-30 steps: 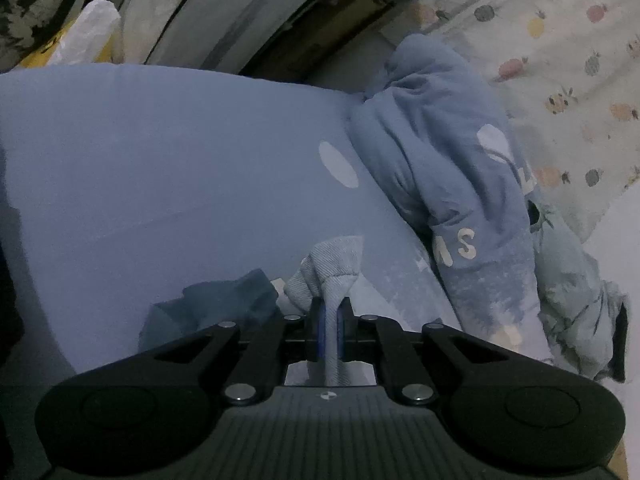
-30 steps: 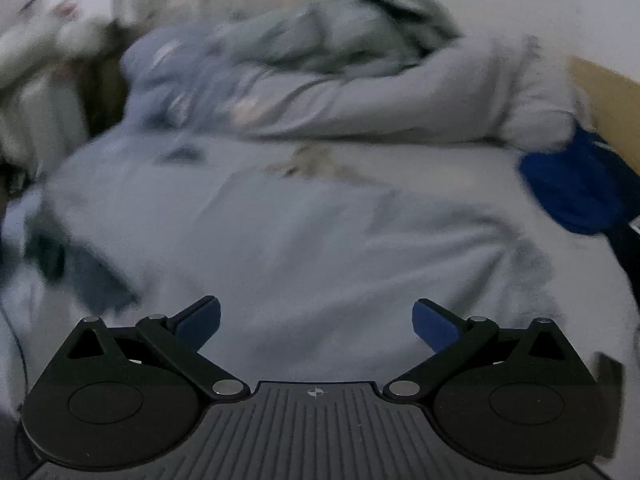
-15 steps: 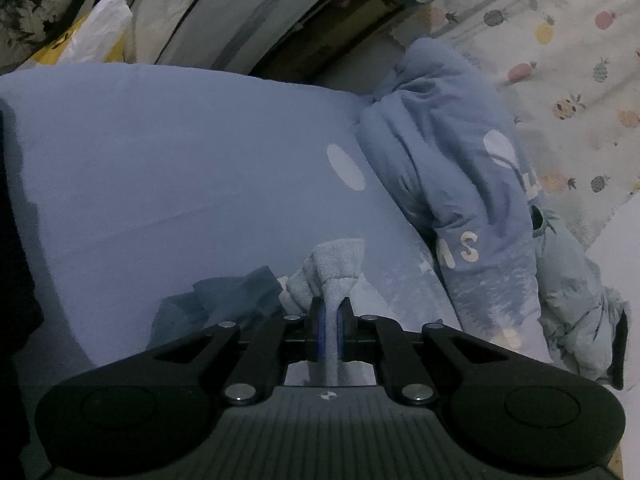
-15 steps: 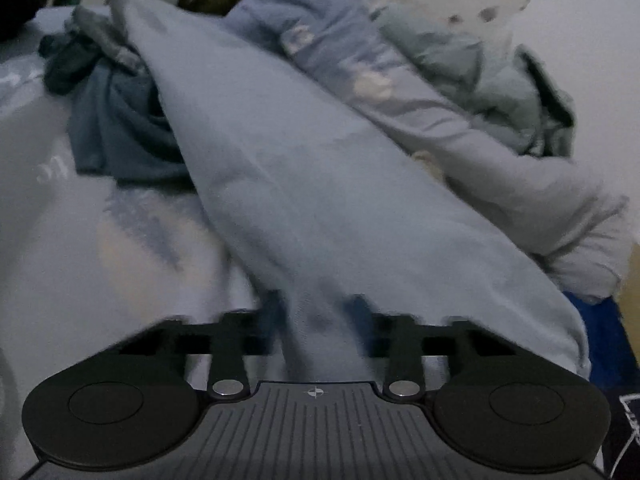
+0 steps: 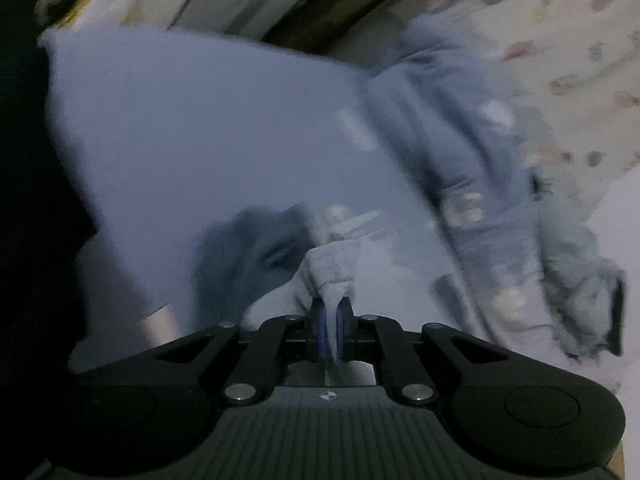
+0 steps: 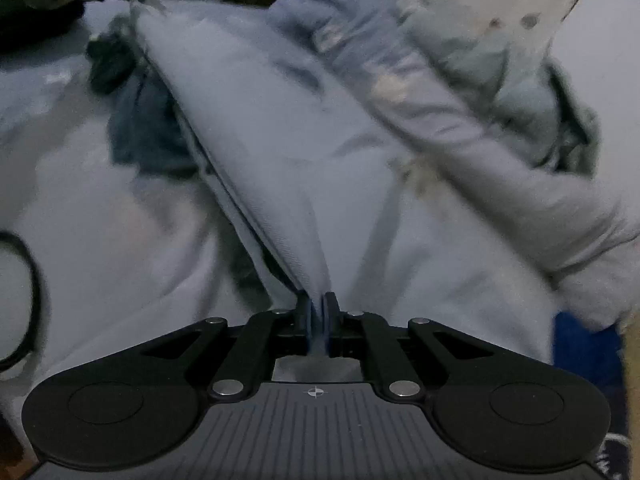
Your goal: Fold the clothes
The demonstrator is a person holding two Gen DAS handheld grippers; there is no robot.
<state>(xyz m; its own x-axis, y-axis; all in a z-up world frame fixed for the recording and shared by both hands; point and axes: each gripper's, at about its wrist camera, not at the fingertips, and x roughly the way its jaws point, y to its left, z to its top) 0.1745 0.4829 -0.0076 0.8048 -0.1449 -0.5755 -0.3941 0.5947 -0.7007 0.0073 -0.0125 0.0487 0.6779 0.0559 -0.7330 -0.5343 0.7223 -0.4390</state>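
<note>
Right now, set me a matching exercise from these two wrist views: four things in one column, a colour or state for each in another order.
Things:
1. left gripper
2. light blue garment
3. dark blue cloth
4. fruit-print sheet

States:
A. pale, dotted with small fruits
B. lifted, stretched taut from the right gripper
C. shut on a bunched fabric corner
D. lying at the right edge, nothing gripping it

Pairs: 1-C, 2-B, 3-D, 4-A

— What can't you read at your left wrist?
— The printed garment (image 5: 472, 168) at two o'clock smears with blur; its lettering is illegible.
— At your right?
— A black loop (image 6: 24, 300) at nine o'clock is cut off.
</note>
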